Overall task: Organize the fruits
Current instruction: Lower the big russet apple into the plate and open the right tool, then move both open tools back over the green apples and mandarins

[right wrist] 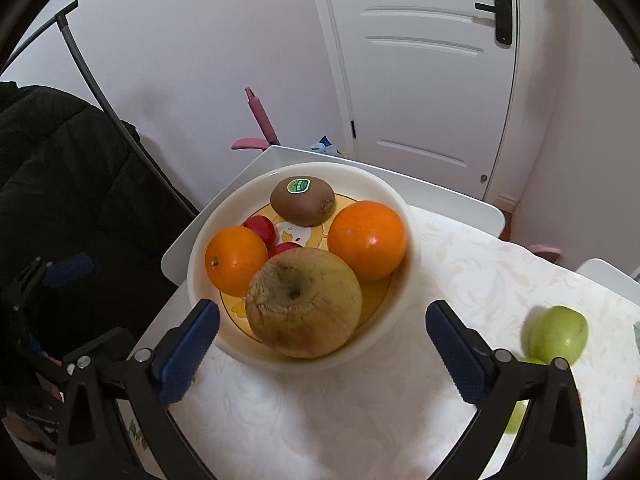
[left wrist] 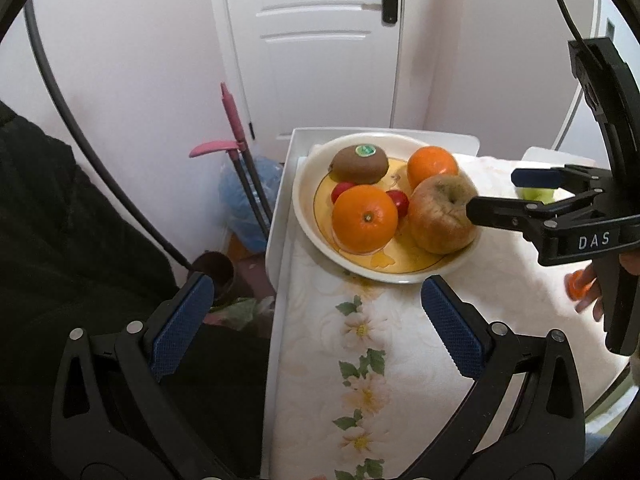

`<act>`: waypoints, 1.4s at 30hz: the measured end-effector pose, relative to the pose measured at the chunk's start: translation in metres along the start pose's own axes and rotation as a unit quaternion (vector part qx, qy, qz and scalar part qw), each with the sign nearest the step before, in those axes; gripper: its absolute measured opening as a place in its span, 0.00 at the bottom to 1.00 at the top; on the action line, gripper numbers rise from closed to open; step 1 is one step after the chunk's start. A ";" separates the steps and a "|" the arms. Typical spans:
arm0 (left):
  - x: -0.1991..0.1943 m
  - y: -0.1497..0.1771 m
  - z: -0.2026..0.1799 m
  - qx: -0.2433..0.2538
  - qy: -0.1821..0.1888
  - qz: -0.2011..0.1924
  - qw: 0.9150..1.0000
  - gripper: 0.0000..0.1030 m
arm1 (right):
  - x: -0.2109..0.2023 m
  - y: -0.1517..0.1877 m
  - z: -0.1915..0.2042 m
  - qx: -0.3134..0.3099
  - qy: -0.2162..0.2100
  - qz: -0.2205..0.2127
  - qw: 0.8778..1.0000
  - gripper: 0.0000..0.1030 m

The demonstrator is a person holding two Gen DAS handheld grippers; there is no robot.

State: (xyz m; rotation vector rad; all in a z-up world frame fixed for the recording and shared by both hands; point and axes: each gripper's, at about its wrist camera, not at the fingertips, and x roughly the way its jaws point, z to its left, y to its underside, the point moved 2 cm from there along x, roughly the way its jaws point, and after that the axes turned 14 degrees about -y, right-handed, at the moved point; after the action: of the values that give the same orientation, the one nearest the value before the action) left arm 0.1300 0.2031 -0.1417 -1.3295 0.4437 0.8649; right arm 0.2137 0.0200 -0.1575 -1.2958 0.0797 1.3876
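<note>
A white bowl (left wrist: 304, 216) (right wrist: 200, 280) on the table holds a kiwi (left wrist: 359, 164) (right wrist: 302, 201), two oranges (left wrist: 365, 218) (right wrist: 367, 240), a wrinkled yellow apple (left wrist: 442, 214) (right wrist: 304, 304) and small red fruits (left wrist: 400, 201) (right wrist: 262, 229). My left gripper (left wrist: 316, 328) is open and empty, near the table's left edge, short of the bowl. My right gripper (right wrist: 322, 354) (left wrist: 492, 194) is open and empty, its fingers spread just before the bowl and the apple. A green fruit (right wrist: 558, 334) lies on the cloth to the right; another green one (right wrist: 516, 416) sits partly hidden behind the right finger.
A floral cloth (left wrist: 360, 360) covers the white table (left wrist: 276, 240). A black jacket (left wrist: 60, 240) lies left of the table. A pink-handled broom and dustpan (left wrist: 232, 140) and a blue bag (left wrist: 248, 192) stand by the white door (left wrist: 320, 40). An orange object (left wrist: 578, 284) shows by the hand.
</note>
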 end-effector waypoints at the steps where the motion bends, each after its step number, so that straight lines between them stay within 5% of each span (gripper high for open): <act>1: -0.002 -0.001 0.001 -0.002 0.002 -0.002 1.000 1.00 | -0.002 -0.001 0.001 0.000 0.001 0.000 1.000 1.00; 11: -0.038 -0.017 0.005 -0.004 0.012 -0.035 0.999 1.00 | -0.049 0.001 0.018 -0.001 0.013 -0.022 1.000 1.00; 22: -0.072 -0.031 -0.009 0.020 0.044 -0.076 0.996 1.00 | -0.124 0.020 0.020 0.021 0.078 -0.058 0.995 1.00; 35: -0.068 -0.065 -0.085 0.106 0.118 -0.092 0.983 1.00 | -0.179 0.073 -0.004 0.095 0.168 -0.075 0.978 1.00; 42: -0.042 -0.072 -0.144 0.154 0.159 -0.061 0.973 1.00 | -0.173 0.105 -0.029 0.148 0.178 -0.067 0.971 1.00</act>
State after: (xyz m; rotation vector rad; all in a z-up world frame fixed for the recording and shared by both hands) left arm 0.1857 0.0530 -0.0962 -1.1942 0.7085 0.4567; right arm 0.1045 -0.1466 -0.1111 -1.2579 0.4206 0.9747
